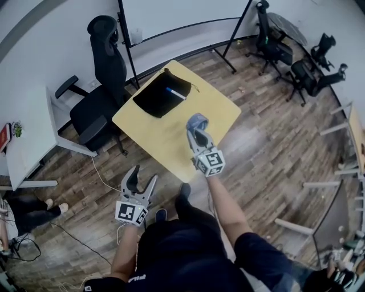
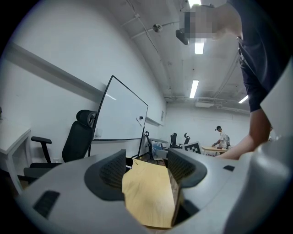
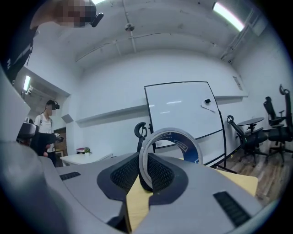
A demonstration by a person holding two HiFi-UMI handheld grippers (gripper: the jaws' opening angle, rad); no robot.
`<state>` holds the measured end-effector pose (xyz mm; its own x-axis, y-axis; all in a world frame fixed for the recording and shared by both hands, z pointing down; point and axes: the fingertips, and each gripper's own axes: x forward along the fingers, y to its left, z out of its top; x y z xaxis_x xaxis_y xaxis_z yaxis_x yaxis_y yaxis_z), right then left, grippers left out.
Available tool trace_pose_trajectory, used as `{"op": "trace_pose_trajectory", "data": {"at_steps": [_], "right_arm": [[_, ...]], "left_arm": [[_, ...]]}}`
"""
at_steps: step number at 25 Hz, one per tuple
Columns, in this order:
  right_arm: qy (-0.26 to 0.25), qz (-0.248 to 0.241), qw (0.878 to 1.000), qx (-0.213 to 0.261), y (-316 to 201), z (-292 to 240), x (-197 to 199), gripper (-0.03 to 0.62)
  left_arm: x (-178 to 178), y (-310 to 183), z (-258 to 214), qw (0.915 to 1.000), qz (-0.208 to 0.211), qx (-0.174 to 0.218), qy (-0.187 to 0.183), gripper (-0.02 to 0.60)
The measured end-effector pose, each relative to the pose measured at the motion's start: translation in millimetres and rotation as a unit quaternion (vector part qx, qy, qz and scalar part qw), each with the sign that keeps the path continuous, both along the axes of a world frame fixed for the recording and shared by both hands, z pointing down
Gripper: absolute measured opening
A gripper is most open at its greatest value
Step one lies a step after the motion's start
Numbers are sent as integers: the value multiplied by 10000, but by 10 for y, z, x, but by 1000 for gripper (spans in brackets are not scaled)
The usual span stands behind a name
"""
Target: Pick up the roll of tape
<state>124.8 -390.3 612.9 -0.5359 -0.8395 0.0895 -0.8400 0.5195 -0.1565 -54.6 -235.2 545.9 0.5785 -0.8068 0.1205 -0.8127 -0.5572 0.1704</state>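
R claw [image 3: 145, 170]: pressed shut on tape wall, one pad inside the ring, one outside.
Tape [image 3: 187, 147]: ring, pale grey-white outer wrap, blue inner core w/ white print (too small to read); stands upright on edge, most of the ring sticking up past the claw tips.
Tape place: in R claw, held up over the near part of the worktop [image 1: 165, 137].
L claw [image 2: 146, 167]: spread, nothing between pads, only worktop seen through the gap; held low, off the near edge.
Worktop: yellow wood, rounded corners.
Far end: black pouch [image 1: 157, 97] w/ blue pen [image 1: 175, 93] lying on it.
Beyond: black office chair [image 1: 97, 108], whiteboard [image 1: 171, 17].
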Motion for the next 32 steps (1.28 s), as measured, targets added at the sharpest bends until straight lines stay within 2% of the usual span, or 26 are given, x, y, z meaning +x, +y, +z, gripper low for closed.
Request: {"op": "trace_pose_trajectory", "data": {"at_steps": [4, 16, 20, 27, 32], "right_arm": [[-168, 51, 9998, -61, 81, -62, 52, 55], [243, 129, 9994, 189, 261, -149, 141, 54], [229, -3, 9996, 154, 358, -191, 115, 54], [354, -71, 9987, 365, 462, -329, 113, 54], [469, -7, 9982, 365, 582, -408, 208, 54]], "left_arm": [[15, 6, -18, 10000, 14, 30, 50, 282], [15, 56, 3, 9998, 97, 36, 153, 282], [34, 68, -11, 9998, 110, 38, 158, 282], [28, 51, -13, 9997, 120, 31, 196, 282], [11, 47, -4, 9996, 64, 1, 277, 282]]}}
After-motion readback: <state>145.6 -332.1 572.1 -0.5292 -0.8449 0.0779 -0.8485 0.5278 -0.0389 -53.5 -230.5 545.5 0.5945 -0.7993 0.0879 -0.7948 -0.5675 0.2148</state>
